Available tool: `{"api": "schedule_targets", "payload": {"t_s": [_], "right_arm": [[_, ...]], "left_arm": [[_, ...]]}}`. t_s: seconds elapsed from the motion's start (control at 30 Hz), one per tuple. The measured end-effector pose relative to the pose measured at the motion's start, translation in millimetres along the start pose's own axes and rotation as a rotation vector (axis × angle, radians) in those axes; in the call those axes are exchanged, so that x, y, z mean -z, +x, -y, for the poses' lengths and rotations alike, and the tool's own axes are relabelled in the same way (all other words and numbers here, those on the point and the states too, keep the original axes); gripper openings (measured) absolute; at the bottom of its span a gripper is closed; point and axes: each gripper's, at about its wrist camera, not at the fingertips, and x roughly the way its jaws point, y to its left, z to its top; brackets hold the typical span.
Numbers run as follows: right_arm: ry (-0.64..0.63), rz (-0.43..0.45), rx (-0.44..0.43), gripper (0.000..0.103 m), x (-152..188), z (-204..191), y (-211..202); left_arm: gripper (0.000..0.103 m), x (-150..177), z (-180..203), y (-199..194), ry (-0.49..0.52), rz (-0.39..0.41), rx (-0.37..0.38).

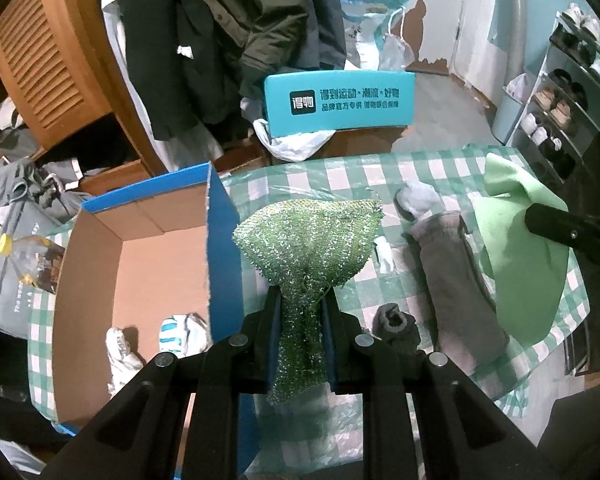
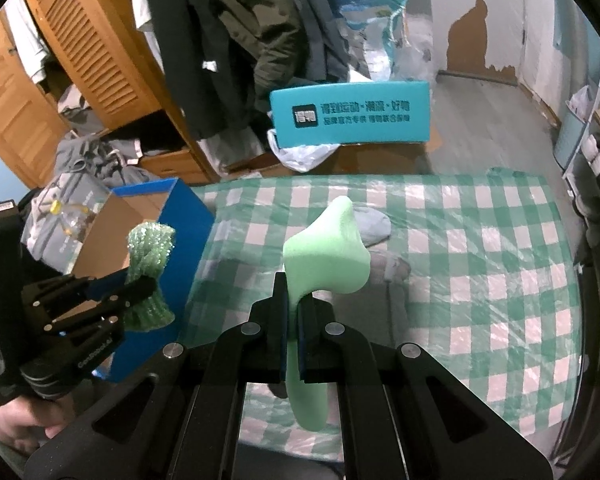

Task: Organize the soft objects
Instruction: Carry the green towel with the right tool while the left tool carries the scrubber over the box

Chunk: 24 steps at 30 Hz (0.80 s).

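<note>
With both tools lifted above the table, my left gripper (image 1: 302,300) is clamped almost fully closed on a sparkly green scouring cloth (image 1: 306,240), which fans out beyond the fingertips and trails back between the pads. Just left of it stands an open cardboard box with blue outer walls (image 1: 220,208), holding two rolled white socks (image 1: 180,332). My right gripper (image 2: 294,312) is fully closed on a plain light-green cloth (image 2: 328,256), pinched near its middle so both ends hang free. Below both lies the green-and-white checked tablecloth (image 2: 480,248) under clear plastic. On it rest a long grey sock (image 1: 456,280), a balled dark-grey sock (image 1: 396,324) and a pale grey sock (image 1: 418,196).
</note>
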Motion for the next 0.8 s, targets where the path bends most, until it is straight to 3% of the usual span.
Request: {"api": "schedule_targets", "payload": {"t_s": [0.8], "right_arm": [[-0.126,0.015,-0.078,0.003,-14.0,-85.0,-0.7]], "left_arm": [[0.018,17.8,-58.5,-38.5,-0.082,0.057,-0.050]]}}
